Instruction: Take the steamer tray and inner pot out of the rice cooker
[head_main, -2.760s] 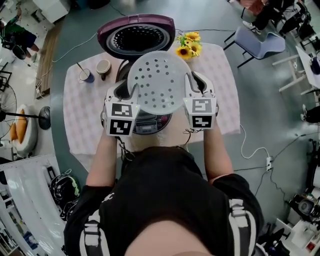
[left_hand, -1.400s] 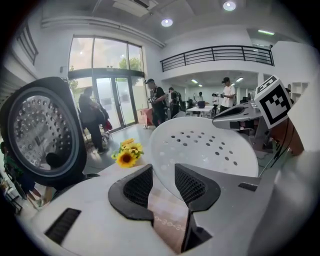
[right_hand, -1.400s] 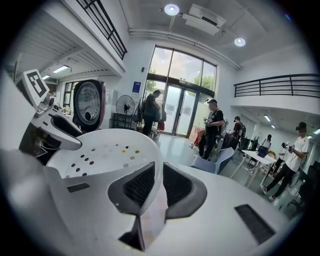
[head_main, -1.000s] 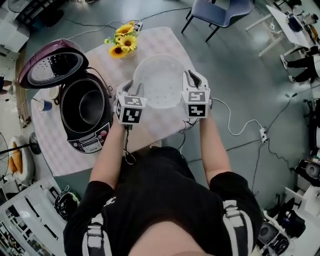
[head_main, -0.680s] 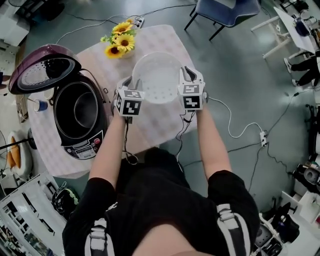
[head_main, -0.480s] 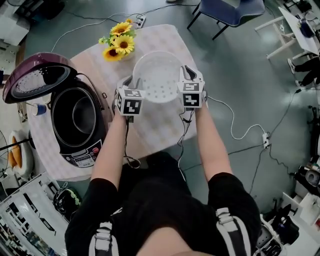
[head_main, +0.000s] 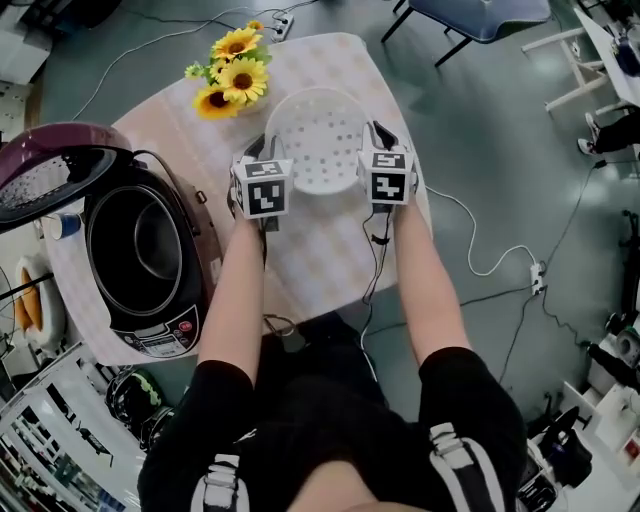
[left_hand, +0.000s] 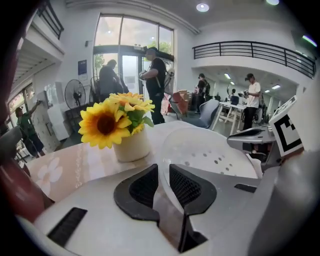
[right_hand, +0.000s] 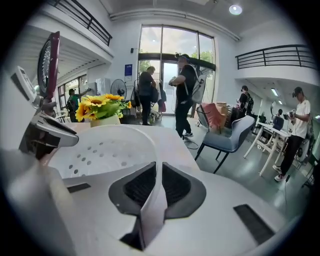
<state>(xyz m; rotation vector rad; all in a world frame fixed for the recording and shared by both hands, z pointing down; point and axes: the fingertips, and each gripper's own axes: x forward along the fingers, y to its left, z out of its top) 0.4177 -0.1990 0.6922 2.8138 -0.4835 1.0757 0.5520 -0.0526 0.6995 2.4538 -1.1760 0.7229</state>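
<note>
Left gripper (head_main: 258, 152), jaws just closing tighter on the steamer tray (head_main: 318, 140) at its left rim, right gripper (head_main: 380, 138) pinching the right rim, inner pot (head_main: 135, 245) sitting way off left, nearer that left one.

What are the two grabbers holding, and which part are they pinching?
The white steamer tray, by its rim: left gripper, jaws just closing tighter, on one side; right gripper on the opposite side.

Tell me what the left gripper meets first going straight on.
Likely the tablecloth, just right of the sunflower pot: the left gripper, its jaws just closed further on the steamer tray rim, tilts downward. Depth unclear.
</note>
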